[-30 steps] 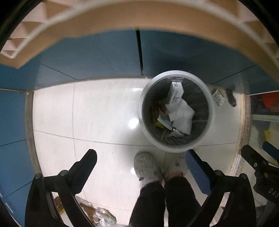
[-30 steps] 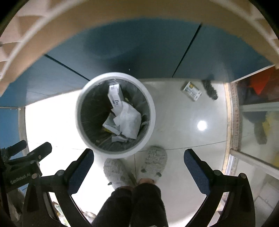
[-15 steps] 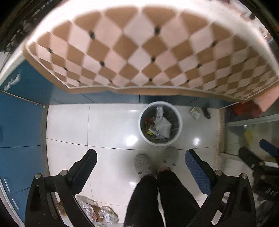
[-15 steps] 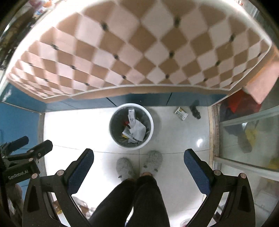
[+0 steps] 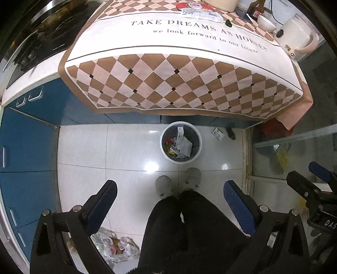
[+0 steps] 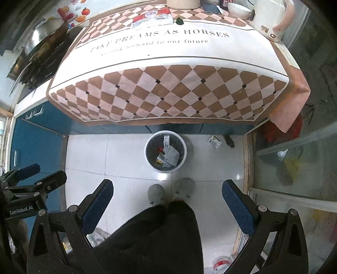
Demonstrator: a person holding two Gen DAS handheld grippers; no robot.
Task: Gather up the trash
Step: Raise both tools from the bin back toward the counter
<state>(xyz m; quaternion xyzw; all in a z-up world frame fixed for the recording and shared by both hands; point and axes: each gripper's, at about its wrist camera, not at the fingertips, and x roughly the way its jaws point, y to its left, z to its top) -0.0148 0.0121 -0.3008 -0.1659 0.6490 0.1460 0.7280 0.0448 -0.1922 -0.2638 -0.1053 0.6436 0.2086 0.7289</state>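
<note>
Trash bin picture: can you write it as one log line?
left gripper: open, empty | right gripper: open, empty | trash bin: holds paper | wrapper: on floor

White tiled floor (image 5: 84,151) carries trash bin (image 5: 163,147), small packet (image 5: 218,133), possibly crumpled plastic bags (image 5: 113,248).

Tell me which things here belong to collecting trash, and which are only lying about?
For the job: bin; small packet on the floor; wrapper on the table.
Lying about: kettle; bowl; phone; wok.
</note>
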